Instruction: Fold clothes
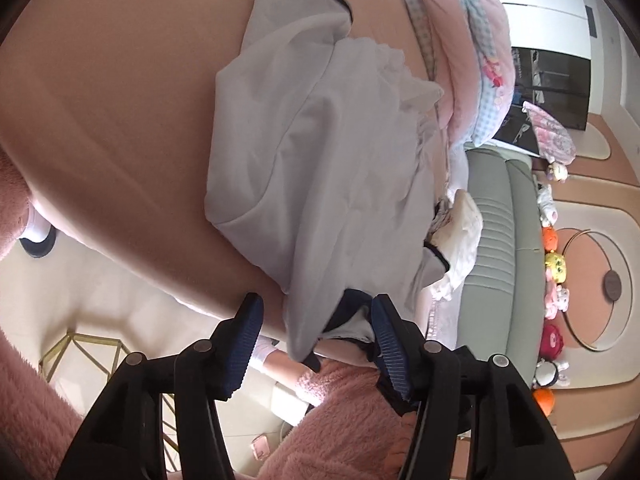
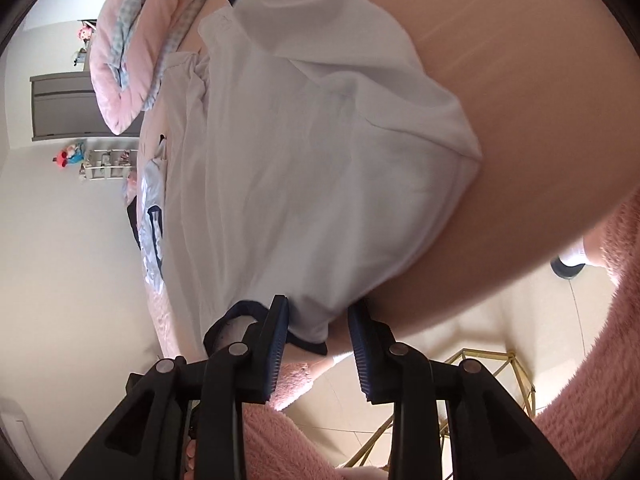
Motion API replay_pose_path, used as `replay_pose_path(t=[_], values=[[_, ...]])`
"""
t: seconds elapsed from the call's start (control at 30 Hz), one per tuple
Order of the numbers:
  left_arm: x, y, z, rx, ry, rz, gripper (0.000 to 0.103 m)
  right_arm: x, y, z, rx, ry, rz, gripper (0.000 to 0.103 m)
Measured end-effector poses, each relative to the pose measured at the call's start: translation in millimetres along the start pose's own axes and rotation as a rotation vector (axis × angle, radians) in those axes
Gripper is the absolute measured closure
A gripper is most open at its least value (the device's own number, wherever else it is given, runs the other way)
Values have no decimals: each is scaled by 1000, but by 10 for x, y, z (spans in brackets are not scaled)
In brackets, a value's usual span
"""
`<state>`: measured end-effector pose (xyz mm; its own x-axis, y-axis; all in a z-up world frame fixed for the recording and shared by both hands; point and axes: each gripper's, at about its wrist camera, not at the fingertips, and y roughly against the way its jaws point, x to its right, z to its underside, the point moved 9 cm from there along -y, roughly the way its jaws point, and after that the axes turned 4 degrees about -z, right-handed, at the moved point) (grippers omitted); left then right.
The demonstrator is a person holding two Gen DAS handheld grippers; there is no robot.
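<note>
A white garment with dark navy trim [image 1: 312,152] lies crumpled on the tan bed sheet [image 1: 120,120], its near end hanging over the bed edge. My left gripper [image 1: 316,312] is open, and the navy-trimmed hem [image 1: 352,300] sits between its blue-padded fingers. In the right wrist view the same garment [image 2: 312,152] spreads over the sheet [image 2: 540,100]. My right gripper [image 2: 320,320] is open around the garment's near hem [image 2: 308,334]; the jaws stand apart.
A rolled pink and blue checked quilt [image 1: 472,52] lies at the far side of the bed. More white clothes [image 1: 456,248] lie by a grey-green headboard [image 1: 500,240] with plush toys [image 1: 554,264]. A gold wire table [image 2: 480,396] stands on the floor below.
</note>
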<state>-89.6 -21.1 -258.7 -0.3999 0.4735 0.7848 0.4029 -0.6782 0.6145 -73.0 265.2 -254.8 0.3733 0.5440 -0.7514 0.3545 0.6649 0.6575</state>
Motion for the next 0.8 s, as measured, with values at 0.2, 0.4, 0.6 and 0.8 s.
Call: replay_pose_path(t=[0.2, 0.4, 0.6, 0.8], values=[[43, -103, -55, -1, -12, -2, 90, -63, -103, 57, 4, 69, -24, 86], [-127, -18, 77, 0, -28, -71, 94, 53, 133, 197, 0, 125, 33, 95], [51, 27, 44, 8, -91, -62, 94, 62, 349, 228, 31, 216, 87, 87], [19, -1, -115, 52, -3, 11, 92, 304, 466, 51, 97, 50, 20, 65]])
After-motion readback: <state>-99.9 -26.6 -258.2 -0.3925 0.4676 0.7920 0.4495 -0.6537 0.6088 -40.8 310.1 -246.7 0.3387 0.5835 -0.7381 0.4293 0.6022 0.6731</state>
